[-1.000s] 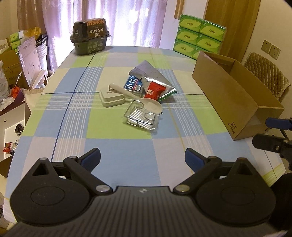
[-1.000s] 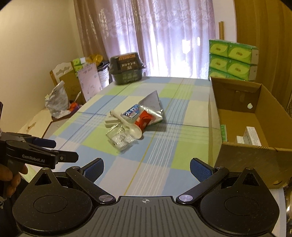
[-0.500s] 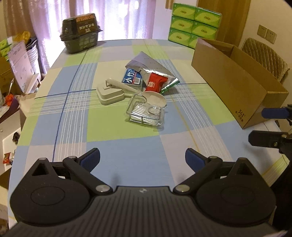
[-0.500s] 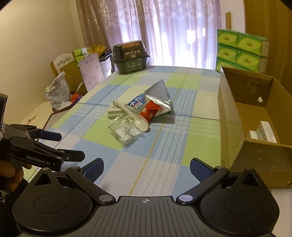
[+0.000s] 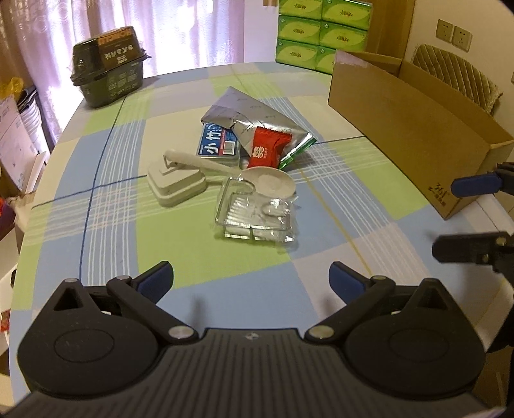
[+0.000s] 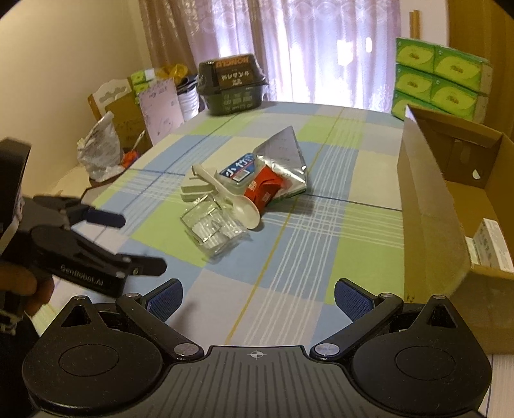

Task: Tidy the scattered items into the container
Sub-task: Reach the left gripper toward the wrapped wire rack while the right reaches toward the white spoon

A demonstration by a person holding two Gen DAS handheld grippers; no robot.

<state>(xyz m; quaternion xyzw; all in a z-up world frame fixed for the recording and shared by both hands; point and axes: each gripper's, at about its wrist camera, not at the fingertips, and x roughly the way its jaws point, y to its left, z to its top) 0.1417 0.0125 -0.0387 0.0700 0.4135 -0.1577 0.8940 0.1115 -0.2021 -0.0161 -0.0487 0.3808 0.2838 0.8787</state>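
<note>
A pile of loose items lies mid-table: a clear plastic tray (image 5: 255,217), a white spoon (image 5: 270,185), a beige triangular block (image 5: 175,185), a blue packet (image 5: 218,144), a red sachet (image 5: 268,149) and a silver foil bag (image 5: 253,117). The open cardboard box (image 5: 414,128) stands along the right edge; the right wrist view shows small white cartons (image 6: 491,244) inside it. My left gripper (image 5: 250,278) is open, a short way in front of the clear tray. My right gripper (image 6: 258,294) is open over the near table, with the box (image 6: 430,205) to its right.
A dark green lidded tub (image 5: 107,66) sits at the table's far left corner. Stacked green tissue packs (image 5: 321,30) stand behind the box, with a padded chair (image 5: 456,75) beyond it. Boxes and bags (image 6: 102,151) crowd the floor left of the table.
Both grippers have moved forward over the table toward the pile, which now looks nearer. Both stay open. Nothing on the table has shifted.
</note>
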